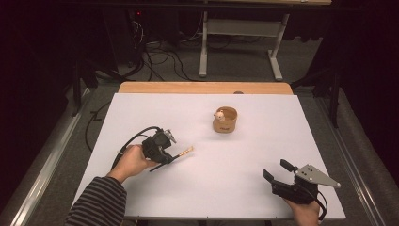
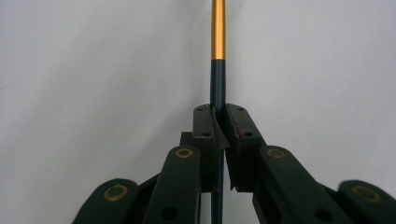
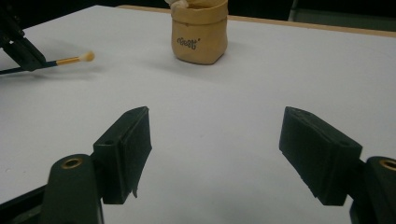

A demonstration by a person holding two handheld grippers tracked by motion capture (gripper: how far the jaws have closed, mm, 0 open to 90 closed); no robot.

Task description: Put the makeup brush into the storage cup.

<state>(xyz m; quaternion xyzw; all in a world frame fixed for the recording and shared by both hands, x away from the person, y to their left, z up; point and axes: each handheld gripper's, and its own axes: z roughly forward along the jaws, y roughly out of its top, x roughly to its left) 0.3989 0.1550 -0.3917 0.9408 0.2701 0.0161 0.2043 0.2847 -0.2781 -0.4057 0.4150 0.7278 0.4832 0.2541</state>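
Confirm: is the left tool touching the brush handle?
Touching. In the left gripper view, the left tool has both pads clamped against the brush handle, no gap.

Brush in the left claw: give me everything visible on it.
The brush is thin, with a dark blue handle, a shiny gold metal-looking ferrule and a small pale, rounded tuft tip. The left claw is shut on the dark handle, just behind the ferrule, and part of the handle sticks out behind the jaws. It lies roughly level, low over the white table, tip pointing toward the table's middle. Whether it touches the surface is unclear.
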